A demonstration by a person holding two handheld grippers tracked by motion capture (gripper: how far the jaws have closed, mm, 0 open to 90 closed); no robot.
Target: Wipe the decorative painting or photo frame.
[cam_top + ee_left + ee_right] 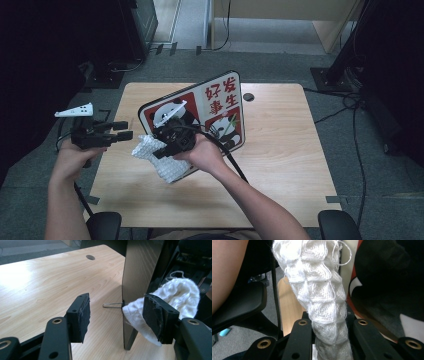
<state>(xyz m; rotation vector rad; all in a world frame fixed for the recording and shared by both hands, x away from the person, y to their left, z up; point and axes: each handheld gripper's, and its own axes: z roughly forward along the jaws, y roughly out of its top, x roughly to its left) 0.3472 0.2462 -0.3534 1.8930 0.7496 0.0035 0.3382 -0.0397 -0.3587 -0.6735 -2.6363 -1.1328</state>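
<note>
Right gripper [161, 150] clenched on white cloth [162, 159], pressed against panda board [220, 107] standing mid-table. Left gripper [120, 131] released, hovering off left table edge. Likely wiping step; next: drag cloth across board face, keep board upright.

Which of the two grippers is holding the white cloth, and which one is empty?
The right gripper clamps the white cloth beside the panda board; the left gripper is open and empty.
</note>
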